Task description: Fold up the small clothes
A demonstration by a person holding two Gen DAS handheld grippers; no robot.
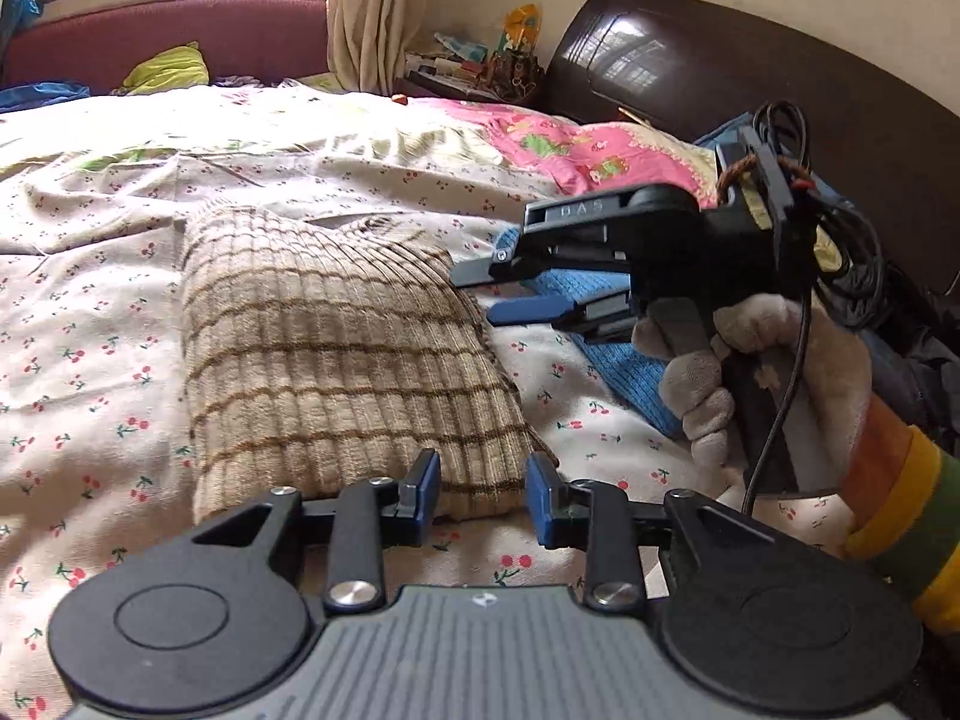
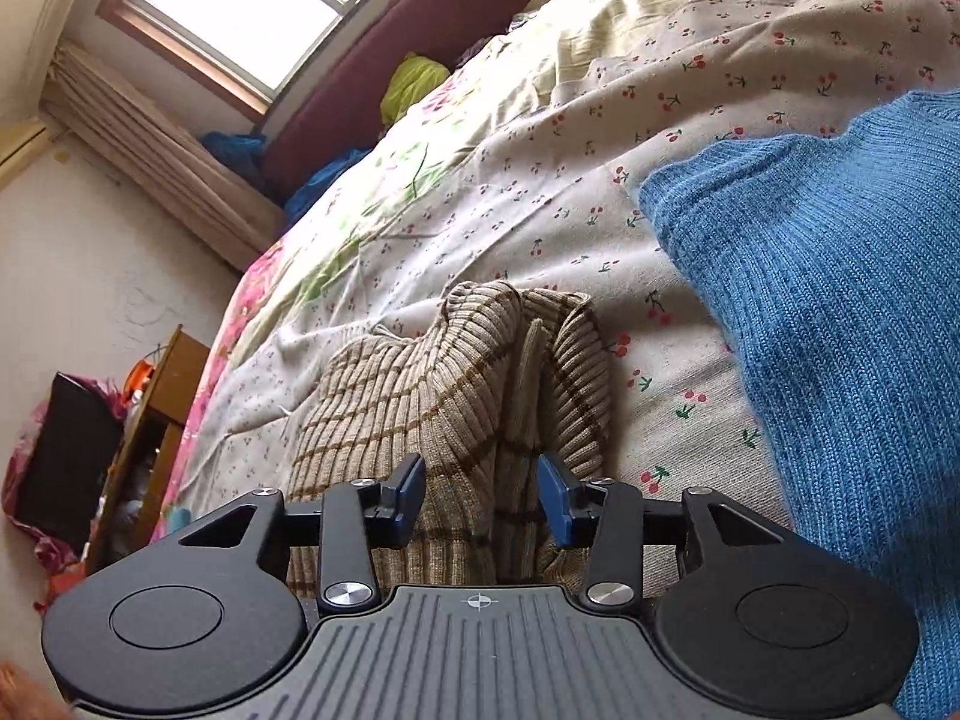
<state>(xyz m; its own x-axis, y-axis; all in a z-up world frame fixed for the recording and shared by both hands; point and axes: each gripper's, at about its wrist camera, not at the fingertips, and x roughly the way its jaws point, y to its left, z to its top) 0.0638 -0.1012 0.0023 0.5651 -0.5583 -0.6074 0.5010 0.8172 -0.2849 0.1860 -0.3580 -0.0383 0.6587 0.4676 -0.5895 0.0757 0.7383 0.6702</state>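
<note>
A beige ribbed sweater with brown stripes (image 1: 336, 360) lies folded on the cherry-print bed sheet (image 1: 90, 330). My left gripper (image 1: 483, 495) is open, and the sweater's near hem lies between its blue pads without being pinched. My right gripper (image 1: 489, 294), held by a gloved hand (image 1: 750, 372), hovers open at the sweater's right edge. In the right wrist view the right gripper (image 2: 483, 498) straddles a fold of the sweater (image 2: 420, 384), pads apart from the cloth. A blue knitted garment (image 2: 840, 300) lies beside it, also seen under the right gripper (image 1: 624, 372).
A pink floral quilt (image 1: 570, 150) and a dark headboard (image 1: 720, 72) lie beyond the sweater. A cluttered nightstand (image 1: 468, 66) stands by the curtain. A maroon bench (image 1: 180, 36) under the window holds a yellow-green cloth (image 1: 168, 69). A wooden cabinet (image 2: 150, 432) stands off the bed's edge.
</note>
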